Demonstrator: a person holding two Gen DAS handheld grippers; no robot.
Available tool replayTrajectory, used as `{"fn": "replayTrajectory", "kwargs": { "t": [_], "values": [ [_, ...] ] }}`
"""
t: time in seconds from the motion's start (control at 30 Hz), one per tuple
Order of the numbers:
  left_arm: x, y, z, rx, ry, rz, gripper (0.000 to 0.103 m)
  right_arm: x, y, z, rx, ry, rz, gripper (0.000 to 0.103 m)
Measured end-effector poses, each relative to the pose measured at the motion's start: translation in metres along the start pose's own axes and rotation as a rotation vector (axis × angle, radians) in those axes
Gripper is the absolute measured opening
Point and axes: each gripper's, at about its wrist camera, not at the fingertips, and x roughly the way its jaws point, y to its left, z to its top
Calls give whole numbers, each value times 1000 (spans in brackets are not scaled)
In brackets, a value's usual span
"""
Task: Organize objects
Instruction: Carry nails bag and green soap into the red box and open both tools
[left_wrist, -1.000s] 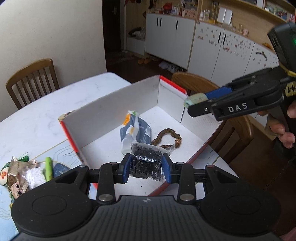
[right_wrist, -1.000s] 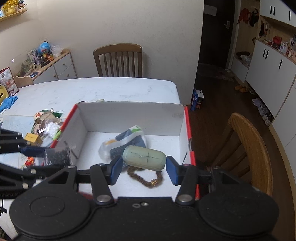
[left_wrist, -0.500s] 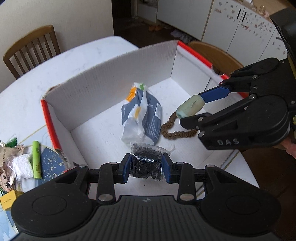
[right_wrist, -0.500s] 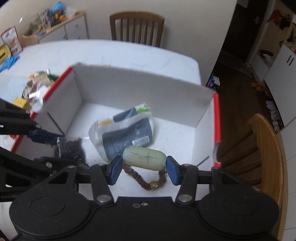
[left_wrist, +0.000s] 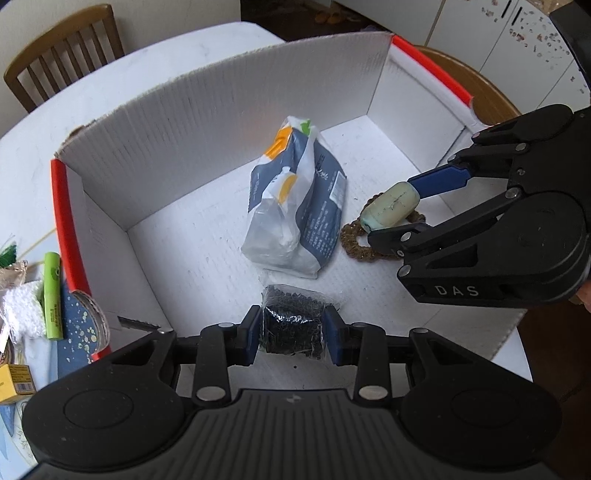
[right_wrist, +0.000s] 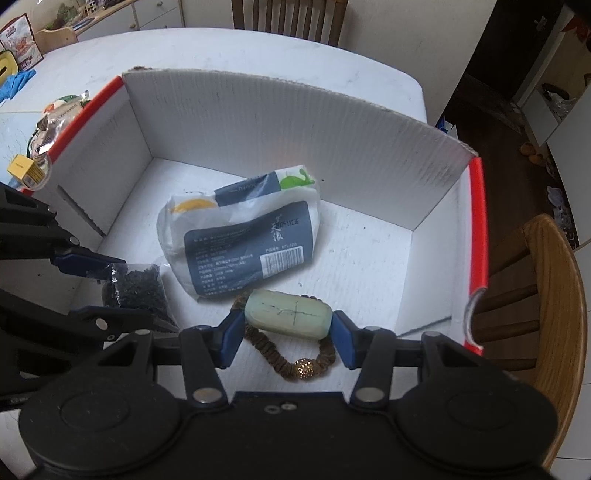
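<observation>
Now, white box (left_wrist: 229, 122) on table holds blue-white packet (left_wrist: 295, 214), brown beaded bracelet (right_wrist: 295, 363). Left gripper (left_wrist: 291, 330) over box floor, clamped on black bead bag (left_wrist: 291, 325). Right gripper (right_wrist: 286, 326) above bracelet, pinching pale green soap bar (right_wrist: 286, 314).

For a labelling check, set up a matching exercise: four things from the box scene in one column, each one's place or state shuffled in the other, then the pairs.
Things:
1. bag of black beads
2. pale green case
3. blue and white packet
4. brown scrunchie

States:
A. lying on the box floor, partly under the right gripper's load
B. clamped in the right gripper
C. lying flat mid-box, free
D. clamped in the left gripper

Pairs: 1-D, 2-B, 3-C, 4-A
</observation>
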Motion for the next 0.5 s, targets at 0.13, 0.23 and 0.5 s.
{"fn": "replayTrajectory", "kwargs": {
  "t": [0.13,0.23,0.5],
  "values": [
    [6,1,3,-12,20,0,35,7,0,0,0,26,6,50],
    [8,1,5,-12,25,-2,35,9,0,3,-7,45,11,50],
    [15,-2,4,-12,52,-7,41,14,2,3,9,90,-3,50]
  ]
}}
